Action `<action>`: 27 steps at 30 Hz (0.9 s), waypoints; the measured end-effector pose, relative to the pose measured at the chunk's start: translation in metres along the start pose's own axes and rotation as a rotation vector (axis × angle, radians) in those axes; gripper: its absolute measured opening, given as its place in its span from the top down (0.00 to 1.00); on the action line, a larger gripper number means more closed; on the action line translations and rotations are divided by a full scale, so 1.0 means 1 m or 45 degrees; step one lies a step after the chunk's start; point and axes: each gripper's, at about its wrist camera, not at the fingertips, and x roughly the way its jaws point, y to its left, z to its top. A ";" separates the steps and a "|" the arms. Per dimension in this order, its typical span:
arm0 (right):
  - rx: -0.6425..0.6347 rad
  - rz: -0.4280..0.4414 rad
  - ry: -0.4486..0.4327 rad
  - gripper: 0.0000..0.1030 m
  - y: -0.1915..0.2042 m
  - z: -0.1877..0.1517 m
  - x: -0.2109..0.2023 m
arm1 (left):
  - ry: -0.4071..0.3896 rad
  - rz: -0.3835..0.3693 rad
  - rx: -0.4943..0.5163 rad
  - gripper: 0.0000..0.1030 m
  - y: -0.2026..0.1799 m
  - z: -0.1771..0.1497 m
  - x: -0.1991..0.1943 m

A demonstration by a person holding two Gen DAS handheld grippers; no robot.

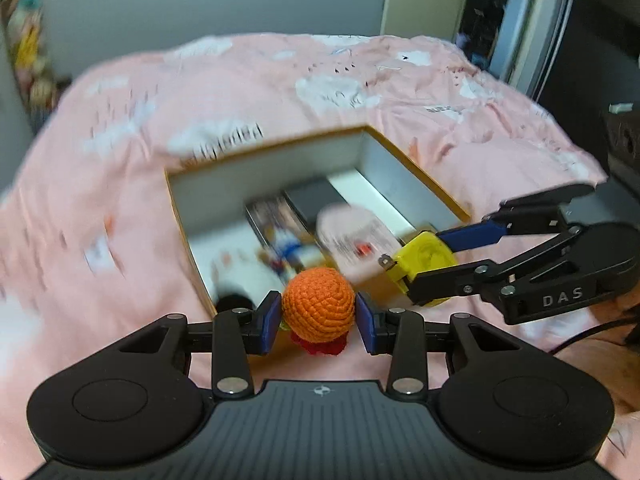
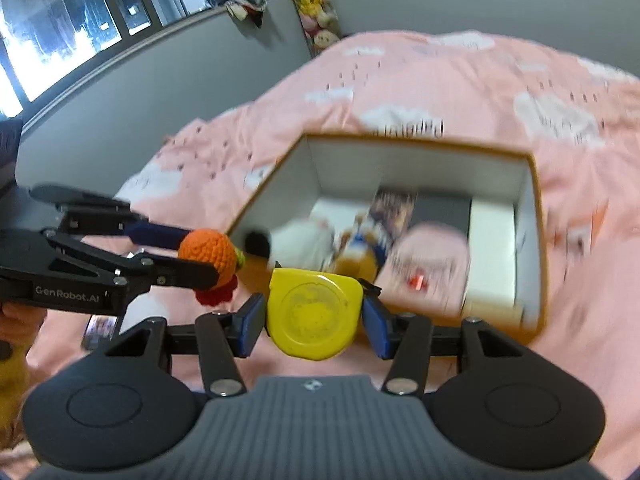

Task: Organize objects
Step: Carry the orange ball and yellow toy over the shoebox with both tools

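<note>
**Both grippers loaded up over the box on the pink bed**

The left gripper (image 1: 317,318) has its two blue pads clamped on a round orange crocheted ball with a bit of red yarn frill at its bottom (image 1: 319,309). From the right wrist view the same crocheted ball (image 2: 209,254) sits pinched at the tip of the left gripper (image 2: 202,258), held up off the bedding, with a speck of green yarn showing at its side.

The right gripper (image 2: 315,318) is closed on a chunky yellow plastic tape measure (image 2: 314,314), flat face toward the camera, one blue pad on each side. From the left wrist view the tape measure (image 1: 424,260) is gripped at the end of the right gripper (image 1: 430,262), and its little metal tab pokes out toward the box.

Both items hang just in front of the near edge of an open cardboard box with a tan rim and white inside walls (image 1: 276,162). The box rests on a pink bedspread with white cloud prints (image 1: 240,76). Stuff already lies on the box floor: a dark flat rectangle (image 1: 314,202), a colourful printed card (image 1: 276,228) and a pale pink pouch (image 1: 352,232), all pretty blurred so details are hard to make out.
</note>
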 end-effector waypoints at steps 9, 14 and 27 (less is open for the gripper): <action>0.040 -0.047 0.031 0.47 -0.053 0.061 0.068 | 0.206 0.134 0.296 0.56 0.019 0.075 0.101; 0.045 -0.001 0.081 0.47 -0.074 0.071 0.113 | 0.366 0.223 0.467 0.56 0.034 0.079 0.158; 0.081 0.075 0.178 0.46 -0.099 0.089 0.180 | 0.573 0.239 0.789 0.51 0.045 0.063 0.211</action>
